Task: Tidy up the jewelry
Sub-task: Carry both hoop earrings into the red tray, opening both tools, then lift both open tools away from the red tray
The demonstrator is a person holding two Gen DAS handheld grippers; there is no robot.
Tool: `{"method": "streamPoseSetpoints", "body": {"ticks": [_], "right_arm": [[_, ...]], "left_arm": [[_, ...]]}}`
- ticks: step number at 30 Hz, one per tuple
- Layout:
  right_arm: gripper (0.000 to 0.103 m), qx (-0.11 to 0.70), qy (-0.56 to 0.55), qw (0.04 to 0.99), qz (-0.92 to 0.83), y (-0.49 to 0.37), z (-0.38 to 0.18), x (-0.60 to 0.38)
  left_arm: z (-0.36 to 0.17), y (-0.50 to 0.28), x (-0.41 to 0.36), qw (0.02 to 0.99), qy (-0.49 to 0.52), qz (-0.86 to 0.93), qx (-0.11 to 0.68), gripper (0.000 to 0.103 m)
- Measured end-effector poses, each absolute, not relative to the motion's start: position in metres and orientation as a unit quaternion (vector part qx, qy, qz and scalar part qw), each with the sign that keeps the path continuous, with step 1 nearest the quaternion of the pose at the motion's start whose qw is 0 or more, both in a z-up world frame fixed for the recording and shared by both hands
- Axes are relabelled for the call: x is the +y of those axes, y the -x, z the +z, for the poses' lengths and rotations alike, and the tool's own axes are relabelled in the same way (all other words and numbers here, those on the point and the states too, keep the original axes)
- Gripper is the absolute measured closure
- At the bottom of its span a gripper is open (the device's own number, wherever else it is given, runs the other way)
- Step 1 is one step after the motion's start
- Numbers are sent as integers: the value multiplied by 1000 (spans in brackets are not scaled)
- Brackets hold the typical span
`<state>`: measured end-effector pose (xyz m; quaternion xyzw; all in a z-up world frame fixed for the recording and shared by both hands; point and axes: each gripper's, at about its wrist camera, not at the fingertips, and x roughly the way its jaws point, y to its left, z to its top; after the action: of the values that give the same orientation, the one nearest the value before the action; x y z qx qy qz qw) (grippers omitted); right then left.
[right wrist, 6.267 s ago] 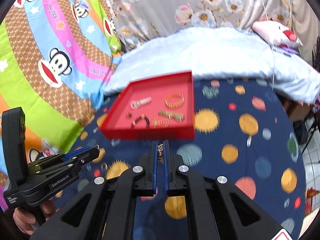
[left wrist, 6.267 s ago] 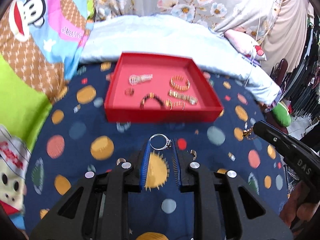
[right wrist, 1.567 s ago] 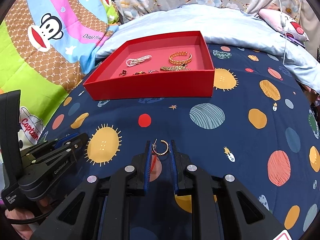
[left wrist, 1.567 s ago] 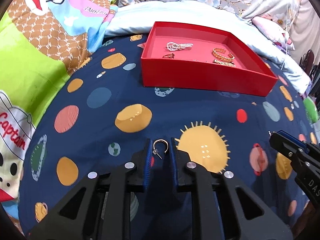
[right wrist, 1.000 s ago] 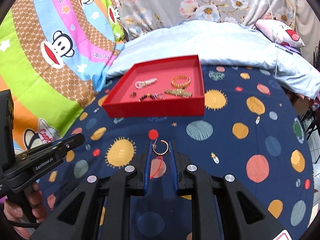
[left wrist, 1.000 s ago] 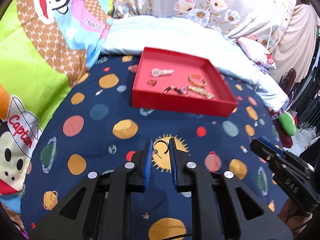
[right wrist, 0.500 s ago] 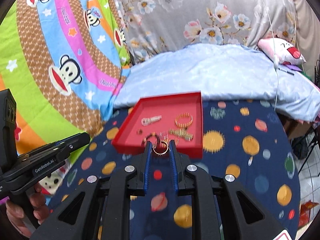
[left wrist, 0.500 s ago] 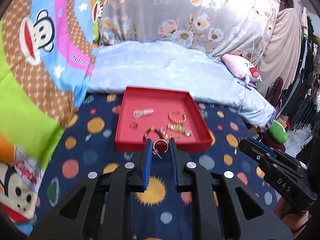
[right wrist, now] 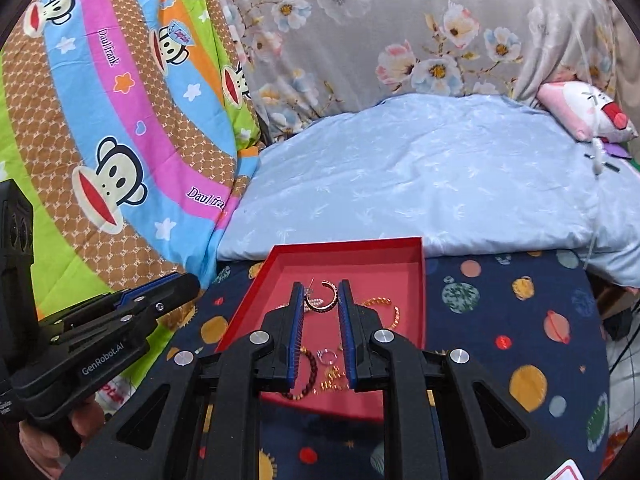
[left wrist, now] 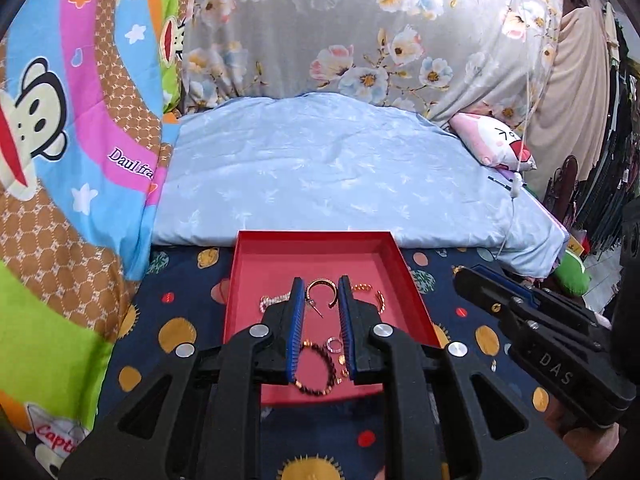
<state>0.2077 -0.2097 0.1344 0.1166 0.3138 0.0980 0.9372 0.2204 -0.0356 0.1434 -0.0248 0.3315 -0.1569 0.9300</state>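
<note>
Navy planet-print bedspread (left wrist: 168,312) underneath, pale blue quilt (left wrist: 320,184) behind. Red tray (left wrist: 316,252) resting on the bedspread, holding a beaded bracelet (left wrist: 320,372), a gold bangle (right wrist: 384,308) and a small ring (left wrist: 334,345). Left gripper (left wrist: 320,292) poised above the tray, fingers narrowed onto a gold hoop earring (left wrist: 321,292), post angled downward. Right gripper (right wrist: 320,292) likewise above the tray, fingers narrowed onto a second hoop earring (right wrist: 323,298), pinched between the blue pads.
</note>
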Motion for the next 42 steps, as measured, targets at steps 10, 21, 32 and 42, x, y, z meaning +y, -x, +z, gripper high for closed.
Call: {"method": "streamPoseSetpoints", "body": {"ticks": [10,21,32,42], "right_arm": [[87,370,-124,916,91,-280,87,-206],[87,415,-104,899,97,-313,46,-186],[86,425,-95,895,100,-320,36,-175],[79,415,-94,901,80,-315,41,-178]], "left_arm": [[101,-293,-51,915,24,-139,379,87],[57,-323,-54,902,8,-118,415,87],[42,-331,-52,904,-7,-98,417,86],[43,-330,-45,909,-1,-68,410,59]]}}
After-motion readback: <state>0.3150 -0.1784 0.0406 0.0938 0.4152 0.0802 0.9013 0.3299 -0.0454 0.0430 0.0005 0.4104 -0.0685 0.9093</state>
